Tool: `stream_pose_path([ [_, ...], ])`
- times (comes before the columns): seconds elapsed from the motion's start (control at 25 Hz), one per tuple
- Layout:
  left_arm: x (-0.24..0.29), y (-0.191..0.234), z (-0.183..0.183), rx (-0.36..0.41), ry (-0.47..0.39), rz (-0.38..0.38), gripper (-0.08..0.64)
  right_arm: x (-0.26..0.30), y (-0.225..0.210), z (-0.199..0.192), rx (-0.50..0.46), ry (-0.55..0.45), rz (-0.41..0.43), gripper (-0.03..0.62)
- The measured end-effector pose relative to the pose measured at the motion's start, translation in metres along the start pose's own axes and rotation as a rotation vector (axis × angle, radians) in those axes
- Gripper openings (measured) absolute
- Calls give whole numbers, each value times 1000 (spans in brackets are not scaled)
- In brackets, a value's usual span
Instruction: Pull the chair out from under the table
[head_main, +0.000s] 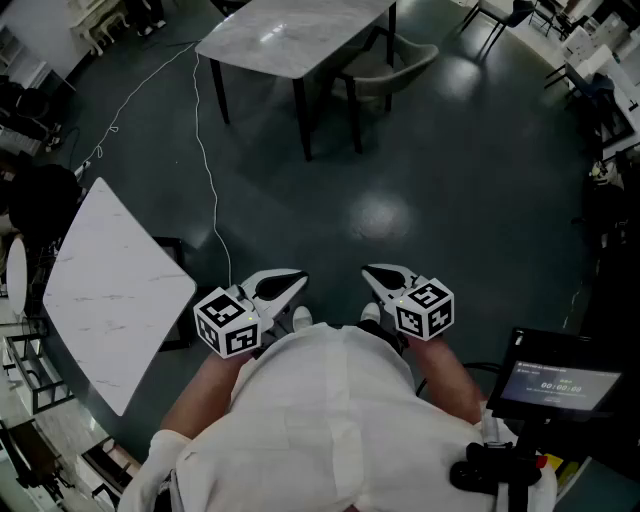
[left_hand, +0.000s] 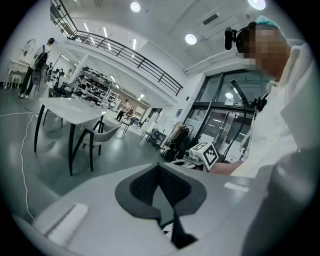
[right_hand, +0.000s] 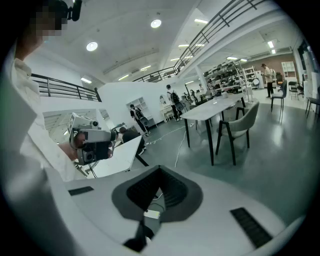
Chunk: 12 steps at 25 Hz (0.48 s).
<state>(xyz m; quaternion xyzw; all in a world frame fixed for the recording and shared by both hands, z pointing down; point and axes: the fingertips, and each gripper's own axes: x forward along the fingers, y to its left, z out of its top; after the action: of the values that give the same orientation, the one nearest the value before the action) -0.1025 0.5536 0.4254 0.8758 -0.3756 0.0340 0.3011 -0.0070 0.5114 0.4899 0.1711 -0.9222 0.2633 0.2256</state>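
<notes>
The grey shell chair on dark legs (head_main: 392, 72) stands at the far end of the head view. Its seat is pushed in under the right edge of the white marble-topped counter on dark legs (head_main: 285, 35). The curved backrest is turned away from the counter, toward the lower right, so the chair faces in under the top. Its front-to-back line slants from lower right to upper left. Both gripper views show it from the side, upright, backrest to the right and seat toward the counter.

A bare stretch of dark polished floor (head_main: 400, 200) lies between the chair and the person. A thin white cable (head_main: 207, 160) trails across it to the left. A second white marble-topped counter (head_main: 110, 290) stands at the left edge, near the person.

The left gripper (head_main: 292, 285) and right gripper (head_main: 378, 277) are held side by side close to the person's white shirt (head_main: 330, 420). Both are well apart from the chair and point across the floor toward it. The jaws of each are pressed together with nothing between them. A black device with a lit screen (head_main: 555, 380) sits at the lower right.
</notes>
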Motion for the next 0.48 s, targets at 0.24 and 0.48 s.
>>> stream_pose_path([
  [0.24, -4, 28, 13, 17, 12, -15, 6, 13, -1, 22, 19, -23, -33, 6],
  [0.48, -3, 61, 14, -1, 12, -31, 6, 31, -14, 20, 42, 1, -82, 6],
])
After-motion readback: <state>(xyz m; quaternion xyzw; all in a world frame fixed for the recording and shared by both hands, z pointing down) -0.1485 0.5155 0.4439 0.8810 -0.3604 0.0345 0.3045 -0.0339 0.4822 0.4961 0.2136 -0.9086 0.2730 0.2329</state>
